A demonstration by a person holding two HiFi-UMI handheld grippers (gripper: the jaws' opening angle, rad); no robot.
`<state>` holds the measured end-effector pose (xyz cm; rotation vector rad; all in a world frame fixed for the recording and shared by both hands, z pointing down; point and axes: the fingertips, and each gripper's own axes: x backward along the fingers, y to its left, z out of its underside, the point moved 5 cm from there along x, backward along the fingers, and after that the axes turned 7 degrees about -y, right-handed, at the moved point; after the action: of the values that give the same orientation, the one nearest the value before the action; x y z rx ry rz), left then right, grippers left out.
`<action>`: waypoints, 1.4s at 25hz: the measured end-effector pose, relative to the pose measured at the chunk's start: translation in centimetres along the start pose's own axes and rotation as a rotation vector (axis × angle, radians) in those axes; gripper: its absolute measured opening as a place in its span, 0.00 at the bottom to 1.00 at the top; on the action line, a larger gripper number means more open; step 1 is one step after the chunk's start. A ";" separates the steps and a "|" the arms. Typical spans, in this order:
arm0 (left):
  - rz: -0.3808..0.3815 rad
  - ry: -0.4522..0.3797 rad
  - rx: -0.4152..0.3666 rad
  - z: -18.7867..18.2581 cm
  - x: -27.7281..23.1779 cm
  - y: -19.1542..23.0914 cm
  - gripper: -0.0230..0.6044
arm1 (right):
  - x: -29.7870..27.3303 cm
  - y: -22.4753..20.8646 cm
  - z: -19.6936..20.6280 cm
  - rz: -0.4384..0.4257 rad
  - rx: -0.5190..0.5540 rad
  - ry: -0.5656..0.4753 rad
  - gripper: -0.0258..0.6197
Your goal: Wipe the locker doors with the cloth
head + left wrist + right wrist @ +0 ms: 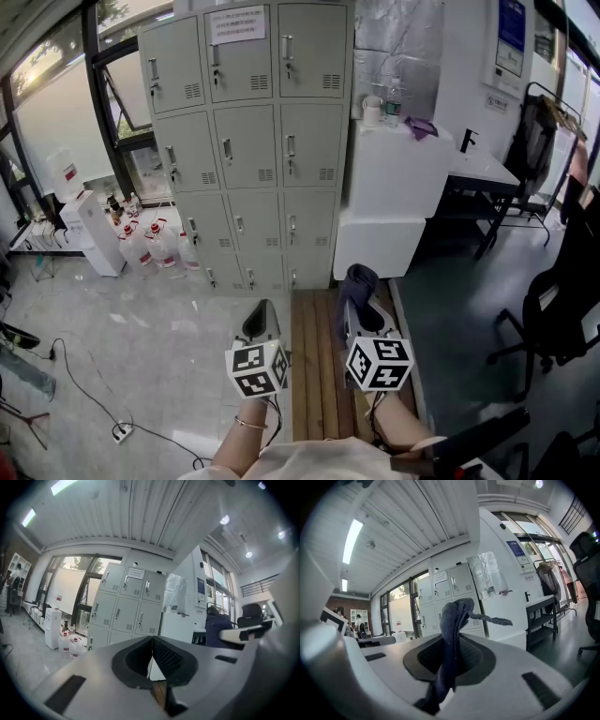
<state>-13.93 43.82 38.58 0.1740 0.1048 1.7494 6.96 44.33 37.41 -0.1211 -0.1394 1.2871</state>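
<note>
**Head view.** Bank of grey lockers [248,141] straight ahead, doors shut, top row cut by the upper frame edge. Paper notice [237,25] on the top middle door, print too small to read. White counter [398,187] just beside the lockers on the right. Clear jugs [150,246] grouped on the floor at the lockers' lower left. Left claw [262,317] and right claw [361,302] low in frame, side by side, well apart from the locker doors. Rear of each hidden behind the marker cubes [256,367]. Dark blue cloth [359,281] bunched at the right claw's tip, over a wooden strip [314,375] in the floor. Office chair [558,309] cut off at the right edge.

**Left gripper view.** Left claw [152,641] closed, pads pressed together along a thin seam, nothing between them. Lockers [126,606] small in the distance, bottom row hidden behind the claw's grey body. Jugs [70,645] at the far left, hard to count.

**Right gripper view.** Right claw [451,641] clamped on the cloth [452,630]. Fabric rising above the tips, one loose corner sticking out to the right, the rest trailing down toward the camera. Pads largely covered by the folds. Lockers [450,590] behind, well apart, lower doors partly masked by the cloth.
</note>
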 end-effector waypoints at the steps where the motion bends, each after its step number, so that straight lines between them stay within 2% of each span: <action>1: 0.000 0.004 0.001 0.1 0.1 0.2 0.05 | 0.0 0.2 0.1 0.002 0.000 0.001 0.10; 7: -0.003 0.020 0.014 0.2 0.3 1.8 0.05 | -0.2 1.4 0.5 0.016 -0.007 0.008 0.10; 11: 0.003 0.024 0.019 0.5 0.3 2.6 0.05 | -0.4 2.1 1.0 -0.005 -0.036 0.016 0.11; 16: 0.005 0.035 0.031 0.9 0.1 3.3 0.05 | -0.8 2.6 1.1 -0.010 0.002 0.029 0.11; 21: 0.000 0.043 0.032 1.3 -1.2 4.2 0.05 | -2.6 2.1 1.4 0.000 -0.006 0.037 0.11; 28: -0.009 0.056 0.023 2.1 -5.8 4.9 0.05 | -7.2 0.3 1.7 -0.008 -0.003 0.042 0.11; 35: 0.000 0.072 0.004 3.1 -14.2 4.3 0.05 | -14.7 -3.9 1.7 -0.017 -0.006 0.049 0.11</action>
<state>-15.05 28.96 41.48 0.1135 0.1609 1.7560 6.32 29.12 39.23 -0.1559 -0.1022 1.2655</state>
